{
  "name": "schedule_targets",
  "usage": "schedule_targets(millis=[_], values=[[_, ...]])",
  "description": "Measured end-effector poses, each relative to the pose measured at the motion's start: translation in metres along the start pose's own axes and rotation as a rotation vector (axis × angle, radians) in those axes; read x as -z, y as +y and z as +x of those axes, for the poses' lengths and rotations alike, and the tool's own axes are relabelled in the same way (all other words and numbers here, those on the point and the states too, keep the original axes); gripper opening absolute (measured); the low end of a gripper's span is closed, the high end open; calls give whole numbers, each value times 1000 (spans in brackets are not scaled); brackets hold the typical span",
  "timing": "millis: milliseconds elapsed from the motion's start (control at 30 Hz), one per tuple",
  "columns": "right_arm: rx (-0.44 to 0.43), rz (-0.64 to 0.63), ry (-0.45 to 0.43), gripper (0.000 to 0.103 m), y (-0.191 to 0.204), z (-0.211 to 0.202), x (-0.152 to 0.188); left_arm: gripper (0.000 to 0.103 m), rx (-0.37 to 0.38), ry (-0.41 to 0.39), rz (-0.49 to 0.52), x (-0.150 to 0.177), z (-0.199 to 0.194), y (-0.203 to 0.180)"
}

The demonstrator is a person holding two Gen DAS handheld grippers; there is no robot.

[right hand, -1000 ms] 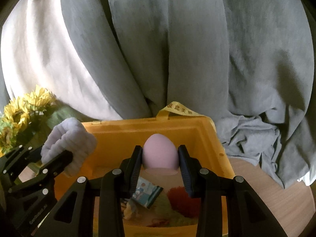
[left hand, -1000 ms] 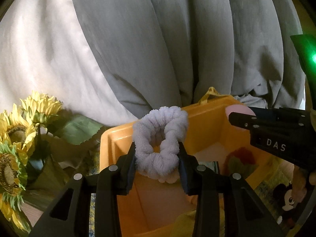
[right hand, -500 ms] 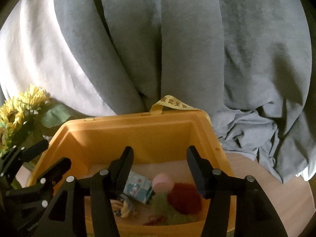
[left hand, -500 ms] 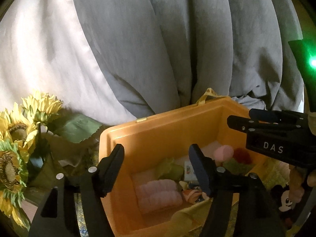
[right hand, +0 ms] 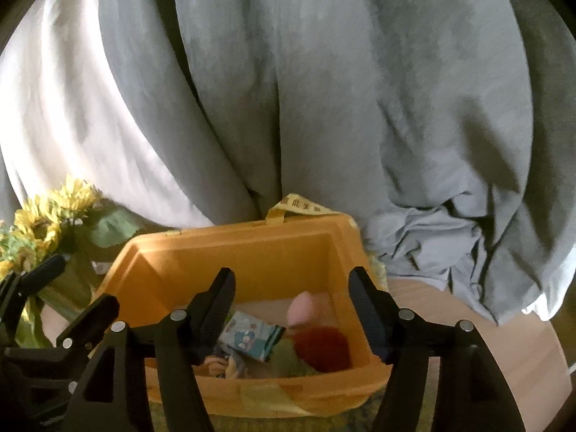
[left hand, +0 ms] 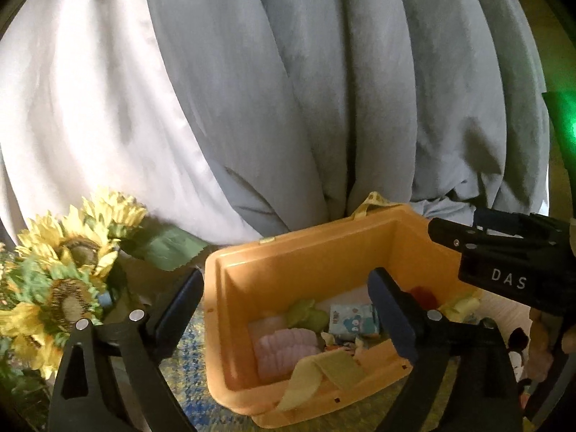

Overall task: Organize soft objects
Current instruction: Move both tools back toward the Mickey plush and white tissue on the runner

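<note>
Soft things are gathered in an orange bin (right hand: 252, 252) for tidying. Both hand-held grippers are held above it: the left (left hand: 286, 306) and right (right hand: 291, 306) jaws, just opened, stand apart and empty. A pink sponge egg (right hand: 304, 306) lies inside.

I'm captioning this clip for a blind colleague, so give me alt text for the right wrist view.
An orange bin sits below the open, empty right gripper, whose fingers have just been opening. Inside lie a pink egg-shaped sponge, a red pom-pom and a small cartoon packet. Grey curtains hang behind, sunflowers at left.
</note>
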State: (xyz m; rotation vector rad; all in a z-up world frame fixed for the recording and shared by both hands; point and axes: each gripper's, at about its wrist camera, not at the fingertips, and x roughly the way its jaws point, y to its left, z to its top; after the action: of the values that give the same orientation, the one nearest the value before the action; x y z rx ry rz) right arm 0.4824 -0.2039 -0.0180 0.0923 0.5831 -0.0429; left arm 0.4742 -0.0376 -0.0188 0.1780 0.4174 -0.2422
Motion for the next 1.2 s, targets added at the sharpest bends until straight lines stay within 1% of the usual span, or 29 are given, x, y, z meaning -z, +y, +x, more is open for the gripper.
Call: schedule_targets(millis=[200, 433, 633, 933, 1200], values=[[18, -3, -55, 76, -2, -40, -2, 98, -10, -35, -21, -4, -32, -4], [44, 1, -105, 78, -6, -85, 2, 100, 12, -79, -25, -4, -71, -12], [89, 4, -138, 80, -12, -120, 13, 100, 37, -104, -16, 5, -102, -20], [156, 22, -164, 80, -19, -169, 34, 101, 93, -111, -9, 20, -145, -30], [204, 57, -174, 80, -20, -205, 58, 101, 153, -103, 16, 36, -169, -36]])
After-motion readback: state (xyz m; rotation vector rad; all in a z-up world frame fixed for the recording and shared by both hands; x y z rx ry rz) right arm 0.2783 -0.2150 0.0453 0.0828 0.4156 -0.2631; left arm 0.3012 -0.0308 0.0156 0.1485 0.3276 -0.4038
